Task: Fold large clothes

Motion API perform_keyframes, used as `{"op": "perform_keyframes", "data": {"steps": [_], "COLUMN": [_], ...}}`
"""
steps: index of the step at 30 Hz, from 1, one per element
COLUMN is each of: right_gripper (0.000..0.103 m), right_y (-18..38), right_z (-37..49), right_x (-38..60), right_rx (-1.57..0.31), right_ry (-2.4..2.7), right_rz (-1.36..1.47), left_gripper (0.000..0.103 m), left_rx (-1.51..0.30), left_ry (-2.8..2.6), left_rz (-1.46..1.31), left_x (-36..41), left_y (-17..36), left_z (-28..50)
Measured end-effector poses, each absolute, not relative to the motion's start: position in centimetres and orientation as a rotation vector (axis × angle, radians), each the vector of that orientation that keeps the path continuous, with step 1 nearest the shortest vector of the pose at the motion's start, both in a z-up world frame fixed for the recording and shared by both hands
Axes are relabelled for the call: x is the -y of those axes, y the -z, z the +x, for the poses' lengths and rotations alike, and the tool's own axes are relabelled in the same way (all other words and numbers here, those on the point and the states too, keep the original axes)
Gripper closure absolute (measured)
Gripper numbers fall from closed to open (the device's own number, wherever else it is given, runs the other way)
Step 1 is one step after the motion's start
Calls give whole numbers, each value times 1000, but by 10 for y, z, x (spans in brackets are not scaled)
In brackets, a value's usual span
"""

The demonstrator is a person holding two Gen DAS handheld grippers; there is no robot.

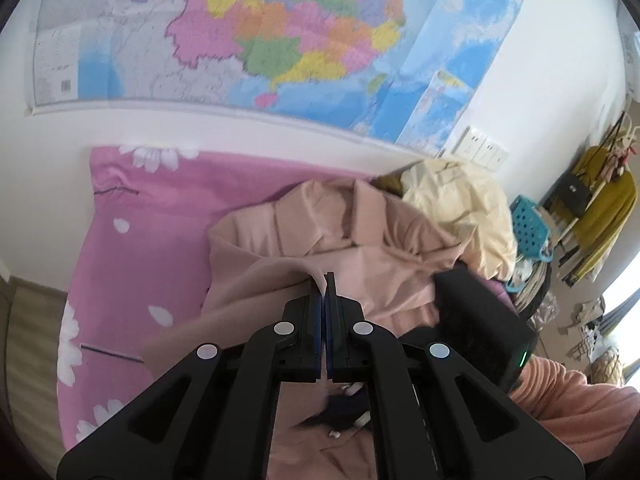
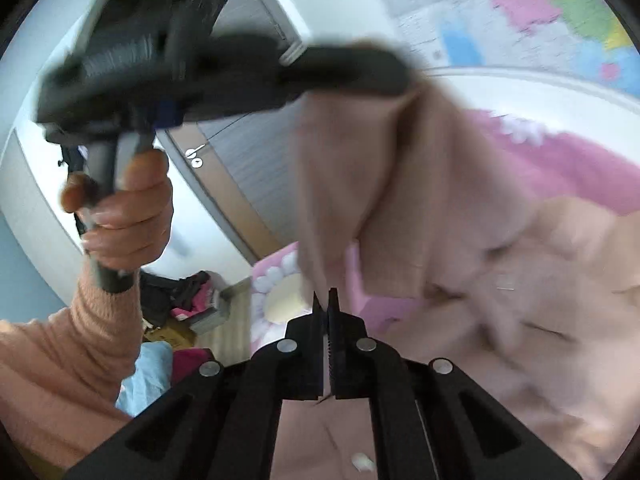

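Left wrist view: my left gripper (image 1: 324,286) is clenched on an edge of the pale pink woollen coat (image 1: 320,236), which lies ahead on the pink floral bed sheet (image 1: 152,216).

Right wrist view: my right gripper (image 2: 326,300) grasps a hem; the coat hangs from the left gripper, up left. Blur hides the folds.

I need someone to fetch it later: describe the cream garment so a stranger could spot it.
Start at the big wall map above the bed with the pink flowered sheet. On the bed, the cream garment lies bunched by the wall, beyond the pink coat. It is the only pale yellow piece there.
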State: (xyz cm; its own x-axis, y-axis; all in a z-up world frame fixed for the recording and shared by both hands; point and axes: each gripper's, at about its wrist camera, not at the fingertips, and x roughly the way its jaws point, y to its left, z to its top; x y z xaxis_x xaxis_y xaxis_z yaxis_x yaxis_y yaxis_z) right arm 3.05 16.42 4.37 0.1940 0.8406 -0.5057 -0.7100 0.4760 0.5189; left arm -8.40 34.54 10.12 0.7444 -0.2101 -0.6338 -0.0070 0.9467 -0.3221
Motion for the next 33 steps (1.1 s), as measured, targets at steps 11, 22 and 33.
{"op": "perform_keyframes", "data": {"steps": [11, 22, 33], "right_gripper": [101, 39, 22], "right_y": [-85, 2, 10], "right_z": [57, 69, 28], "right_x": [32, 92, 103], "right_rx": [-865, -960, -885], "right_ry": [-615, -388, -286], "right_rz": [199, 290, 69], "left_gripper": [74, 68, 59], "left_rx": [-647, -906, -858], "left_ry": [292, 87, 18], "left_rz": [-351, -395, -408], "left_x": [-310, -328, -365], "left_y": [-99, 38, 32], "left_z": [-56, -24, -10]}}
